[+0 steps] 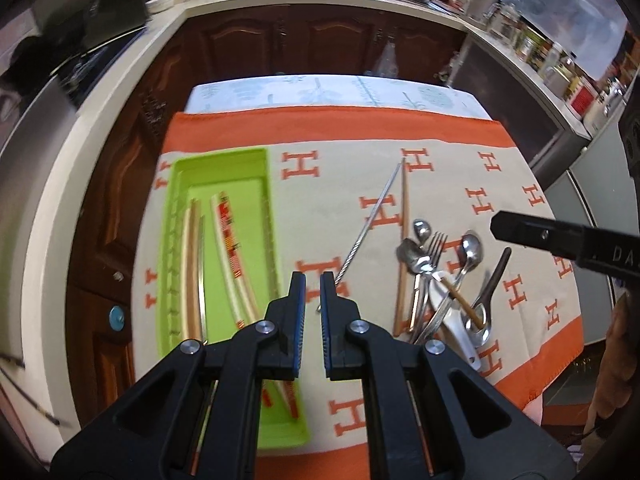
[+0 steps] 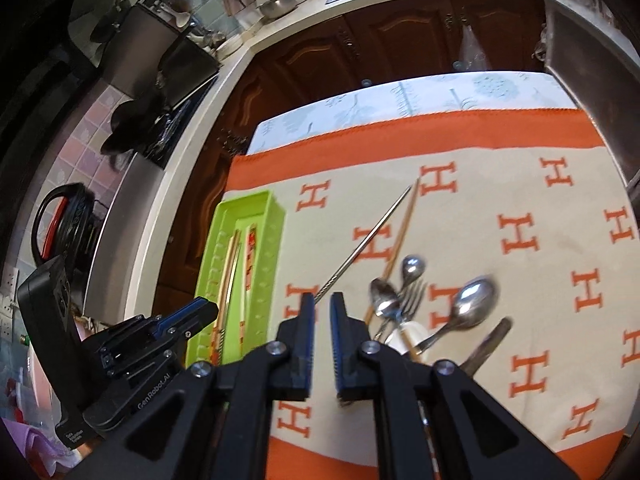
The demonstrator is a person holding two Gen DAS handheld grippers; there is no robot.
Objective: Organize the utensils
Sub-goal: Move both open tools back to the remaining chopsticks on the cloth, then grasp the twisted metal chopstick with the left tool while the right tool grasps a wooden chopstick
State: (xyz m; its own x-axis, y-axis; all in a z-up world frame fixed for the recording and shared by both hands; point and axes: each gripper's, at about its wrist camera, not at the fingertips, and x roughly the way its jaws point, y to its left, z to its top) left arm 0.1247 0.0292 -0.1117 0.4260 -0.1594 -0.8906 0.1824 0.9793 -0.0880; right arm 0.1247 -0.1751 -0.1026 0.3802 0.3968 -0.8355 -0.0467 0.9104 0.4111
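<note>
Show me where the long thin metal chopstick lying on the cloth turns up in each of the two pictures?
Left wrist view: the metal chopstick lies centre-right, slanting up from beside the fingers toward an orange H.
Right wrist view: the metal chopstick sits at centre, slanting up from above the fingers.
Shared landmark: the wooden chopstick, whose far tip nearly meets the metal one's; the green tray lies to their left.

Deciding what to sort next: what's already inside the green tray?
The green tray holds only chopsticks: a plain wooden pair and a red-patterned white pair. The left gripper covers its near end.
</note>
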